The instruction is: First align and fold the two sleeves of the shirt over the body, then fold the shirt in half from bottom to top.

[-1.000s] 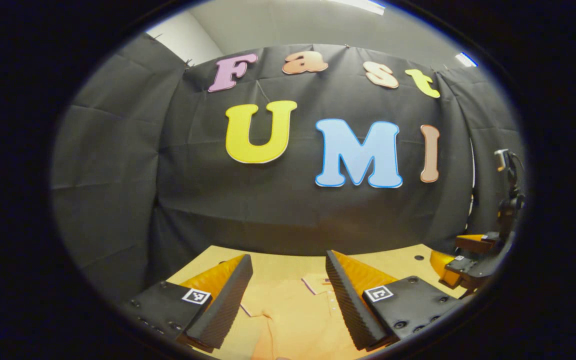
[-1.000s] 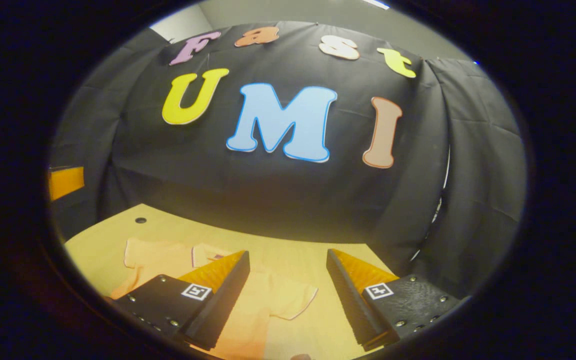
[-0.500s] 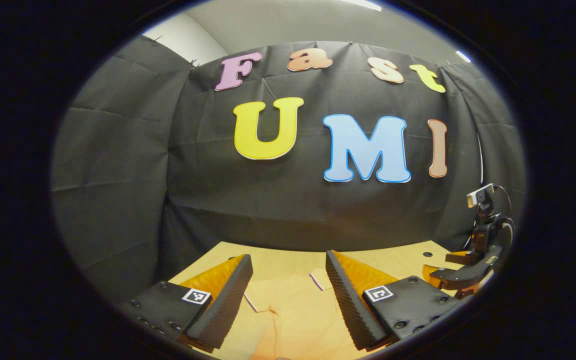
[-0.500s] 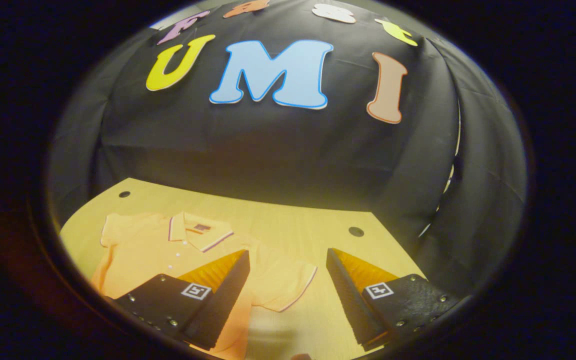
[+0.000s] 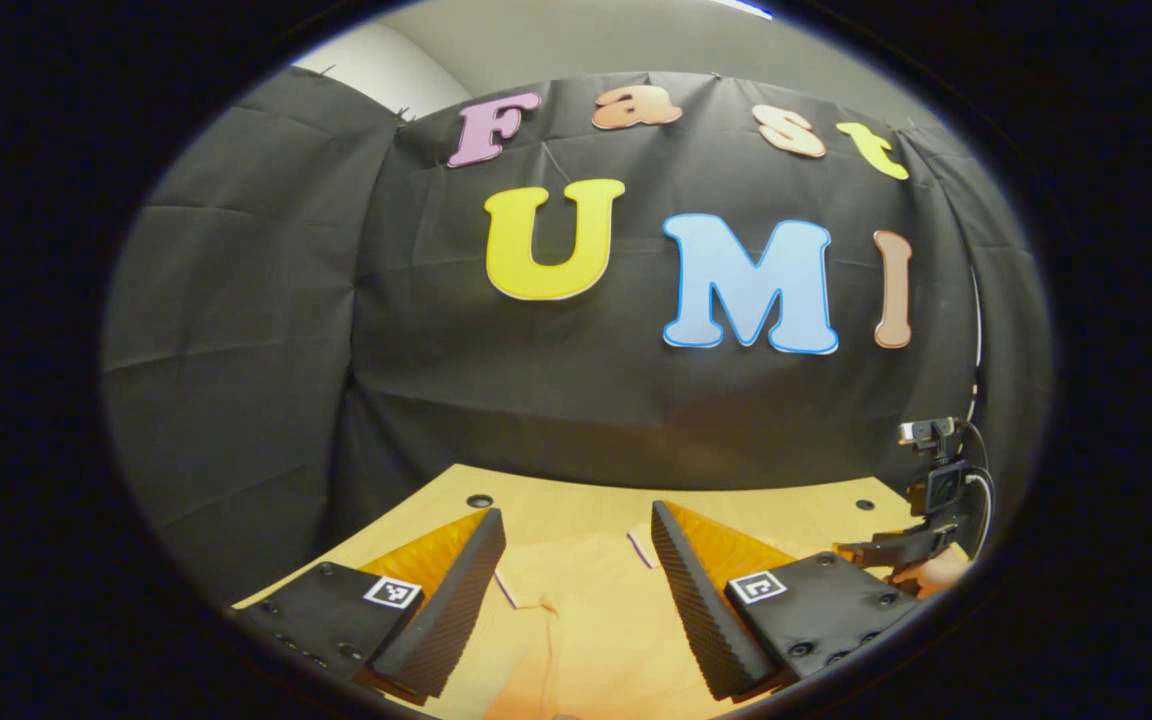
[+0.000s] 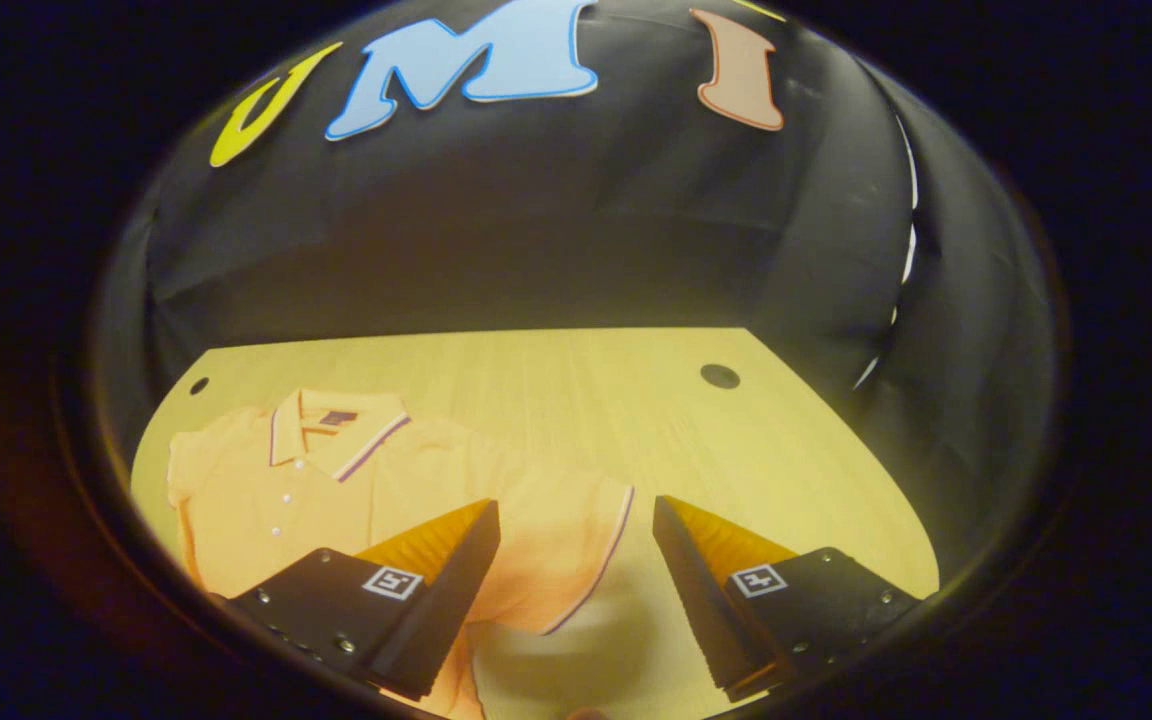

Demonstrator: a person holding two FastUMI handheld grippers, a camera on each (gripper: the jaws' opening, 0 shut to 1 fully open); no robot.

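An orange polo shirt [image 6: 356,490] with a striped collar lies flat on the wooden table [image 6: 576,400], front side up. Its short sleeve with a dark-trimmed cuff [image 6: 591,540] spreads out between the fingers of my right gripper [image 6: 576,520], which is open and held above it. In the left gripper view the shirt [image 5: 586,620] lies under my left gripper [image 5: 576,530], also open with nothing in it. The right gripper [image 5: 896,550] and a hand show at the far right of the left gripper view.
The table has round holes near its far corners [image 6: 720,376] [image 6: 199,385] [image 5: 479,500]. Black cloth walls stand close behind the table's far edge and on both sides. Bare wood lies to the right of the shirt's sleeve.
The right gripper view has tilted down steadily, so more of the table and shirt shows and the sleeve now sits between its fingers. The left gripper shifted slightly; the other gripper sank lower in its view.
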